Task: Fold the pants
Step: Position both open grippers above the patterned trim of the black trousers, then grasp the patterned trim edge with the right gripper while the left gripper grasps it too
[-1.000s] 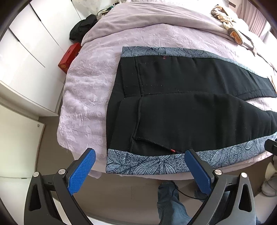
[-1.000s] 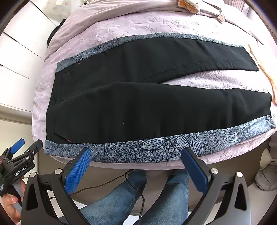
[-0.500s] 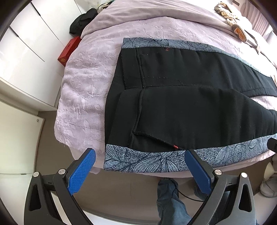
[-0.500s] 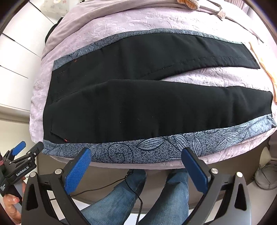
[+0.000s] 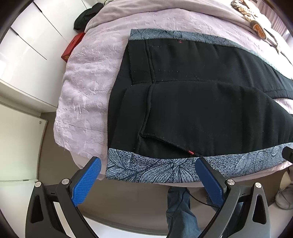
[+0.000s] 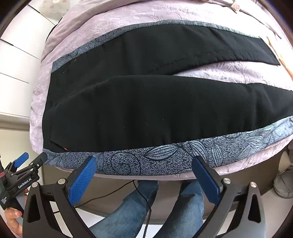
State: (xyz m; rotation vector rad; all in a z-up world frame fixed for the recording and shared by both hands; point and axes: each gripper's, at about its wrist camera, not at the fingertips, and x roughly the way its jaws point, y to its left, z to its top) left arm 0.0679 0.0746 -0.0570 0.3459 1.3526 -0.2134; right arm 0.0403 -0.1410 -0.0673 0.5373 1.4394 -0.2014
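Black pants (image 5: 197, 109) (image 6: 155, 113) with grey leaf-patterned side stripes lie flat on a lilac bed, waist to the left, both legs spread toward the right. The near patterned stripe (image 5: 157, 170) (image 6: 164, 157) runs along the bed's front edge. My left gripper (image 5: 148, 164) is open, its blue pads on either side of the near waist corner, just short of the cloth. My right gripper (image 6: 144, 164) is open too, hovering at the near stripe around mid-leg, holding nothing. The left gripper (image 6: 23, 164) also shows at the lower left of the right wrist view.
The lilac bedspread (image 5: 87, 91) (image 6: 228, 73) drops off at the front edge. White cabinets (image 5: 23, 60) stand to the left, with a red box (image 5: 72, 47) and a dark bundle (image 5: 86, 15) beside the bed. The person's jeans-clad legs (image 6: 142, 206) stand below. Beige items (image 5: 256, 27) lie at the far right.
Both grippers have come closer to the bed's front edge, so the pants look larger. Both stay open and the pants have not moved.
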